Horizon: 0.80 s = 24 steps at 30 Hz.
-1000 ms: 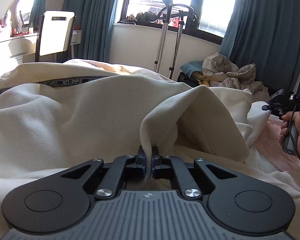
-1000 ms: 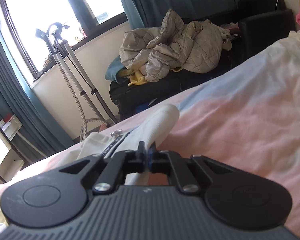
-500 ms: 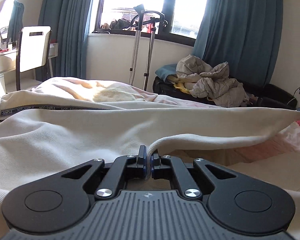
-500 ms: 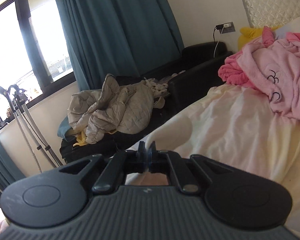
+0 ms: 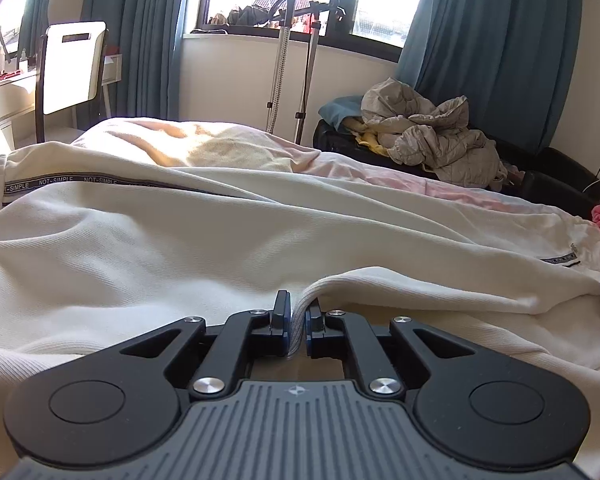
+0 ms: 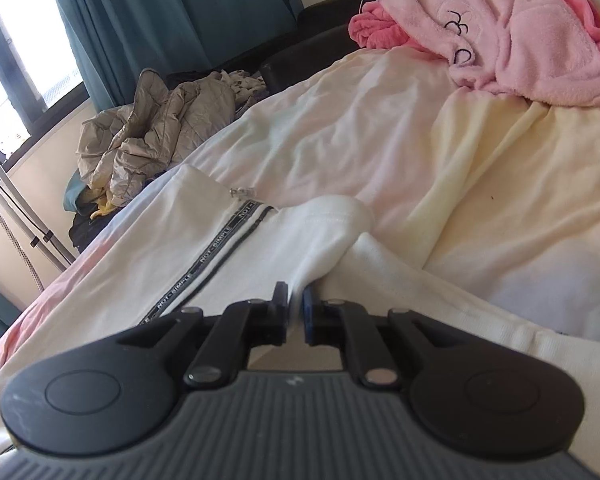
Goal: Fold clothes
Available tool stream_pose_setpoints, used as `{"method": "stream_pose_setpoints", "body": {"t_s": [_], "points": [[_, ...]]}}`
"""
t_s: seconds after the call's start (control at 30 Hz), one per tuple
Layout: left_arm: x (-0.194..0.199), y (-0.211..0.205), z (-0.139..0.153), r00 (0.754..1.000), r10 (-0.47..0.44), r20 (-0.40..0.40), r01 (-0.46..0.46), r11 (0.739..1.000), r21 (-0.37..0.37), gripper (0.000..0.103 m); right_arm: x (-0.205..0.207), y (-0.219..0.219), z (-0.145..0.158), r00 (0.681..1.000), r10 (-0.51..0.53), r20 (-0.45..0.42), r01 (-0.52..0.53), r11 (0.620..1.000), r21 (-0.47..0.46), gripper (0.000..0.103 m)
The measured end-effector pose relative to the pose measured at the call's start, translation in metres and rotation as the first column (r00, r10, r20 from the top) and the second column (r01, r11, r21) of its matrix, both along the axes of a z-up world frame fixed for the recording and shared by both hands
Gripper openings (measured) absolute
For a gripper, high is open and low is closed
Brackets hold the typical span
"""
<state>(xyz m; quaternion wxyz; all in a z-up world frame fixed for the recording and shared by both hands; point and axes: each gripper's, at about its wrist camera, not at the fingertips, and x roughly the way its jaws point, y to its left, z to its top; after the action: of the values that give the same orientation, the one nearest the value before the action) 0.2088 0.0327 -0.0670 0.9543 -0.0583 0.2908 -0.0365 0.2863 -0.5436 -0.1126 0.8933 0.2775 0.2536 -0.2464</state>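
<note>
Sprawling creased over the bed (image 6: 500,168), cream jacket (image 5: 180,260), fabric between left tongs (image 5: 296,320) and right tongs (image 6: 296,312), both easing apart.

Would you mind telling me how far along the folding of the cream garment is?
Early still. Done: the cream garment is spread across the bed. In hand: the left tongs pinch a fabric edge, while the right tongs are opening, cloth between them. Left: no tidy fold shows, and the pink robe lies crumpled.
</note>
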Motion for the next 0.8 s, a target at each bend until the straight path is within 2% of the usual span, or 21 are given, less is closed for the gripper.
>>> {"method": "stream_pose_setpoints", "body": {"t_s": [0.1,0.17,0.23,0.4,0.43,0.53,0.67,0.77,0.8], "points": [[-0.005,0.000,0.003,1.000,0.004,-0.006,-0.004,1.000,0.002,0.012,-0.015,0.008,0.018,0.999,0.034,0.015,-0.034,0.999,-0.040,0.035],[-0.009,0.001,0.007,1.000,0.006,-0.002,-0.006,1.000,0.004,0.015,-0.030,0.016,0.030,0.998,0.066,0.019,-0.064,0.994,-0.093,0.036],[-0.015,0.004,0.011,1.000,0.013,0.002,-0.013,1.000,-0.006,0.027,-0.045,0.026,0.040,0.995,0.099,0.029,-0.095,0.987,-0.132,0.037],[-0.039,0.016,0.024,0.999,0.023,0.033,-0.021,0.999,-0.048,0.033,-0.095,0.056,0.066,0.979,0.186,0.079,-0.168,0.967,-0.192,0.037],[-0.045,0.019,0.027,0.999,0.024,0.039,-0.022,0.998,-0.054,0.038,-0.106,0.062,0.071,0.975,0.204,0.090,-0.184,0.963,-0.196,0.037],[-0.067,0.028,0.037,0.998,0.032,0.057,-0.028,0.997,-0.078,0.054,-0.136,0.076,0.081,0.962,0.252,0.110,-0.227,0.953,-0.200,0.038],[-0.104,0.050,0.053,0.995,0.064,0.073,-0.052,0.987,-0.154,0.060,-0.167,0.080,0.090,0.951,0.279,0.134,-0.263,0.957,-0.120,0.046],[-0.134,0.076,0.065,0.983,0.149,0.111,-0.116,0.958,-0.262,0.064,-0.187,0.081,0.089,0.954,0.278,0.109,-0.270,0.960,-0.081,0.049],[-0.143,0.085,0.068,0.974,0.191,0.121,-0.147,0.941,-0.304,0.072,-0.191,0.079,0.086,0.958,0.272,0.088,-0.266,0.961,-0.070,0.050]]}}
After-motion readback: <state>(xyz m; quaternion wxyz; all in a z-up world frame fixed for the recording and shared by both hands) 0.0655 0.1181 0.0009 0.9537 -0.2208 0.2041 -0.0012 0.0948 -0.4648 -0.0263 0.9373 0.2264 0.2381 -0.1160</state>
